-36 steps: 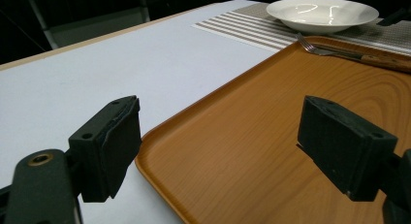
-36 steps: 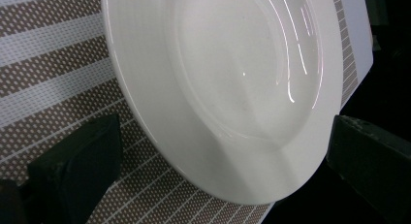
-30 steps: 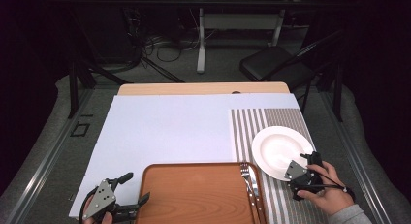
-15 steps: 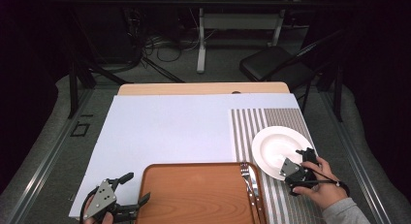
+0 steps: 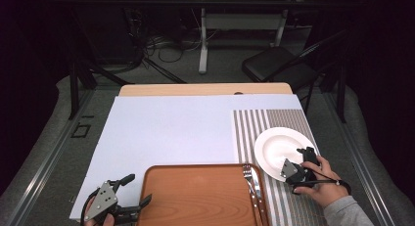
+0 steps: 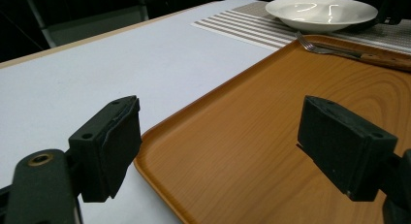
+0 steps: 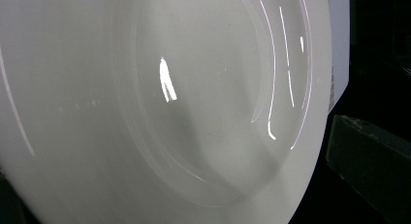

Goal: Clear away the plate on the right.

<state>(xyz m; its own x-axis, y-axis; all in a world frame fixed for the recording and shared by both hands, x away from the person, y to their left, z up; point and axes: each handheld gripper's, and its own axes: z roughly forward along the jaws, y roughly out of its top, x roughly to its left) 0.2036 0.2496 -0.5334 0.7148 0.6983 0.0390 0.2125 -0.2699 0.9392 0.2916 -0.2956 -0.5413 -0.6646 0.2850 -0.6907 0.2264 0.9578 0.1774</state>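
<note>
Striped mat [image 5: 274, 133], glossy white plate [image 5: 281, 145]

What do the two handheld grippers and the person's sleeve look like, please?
Both grippers are black. The left gripper carries a grey three-cornered plate and has two blocky black jaws with flat pads. The right gripper has a similar grey plate and a thin black cable. The sleeve is grey.
</note>
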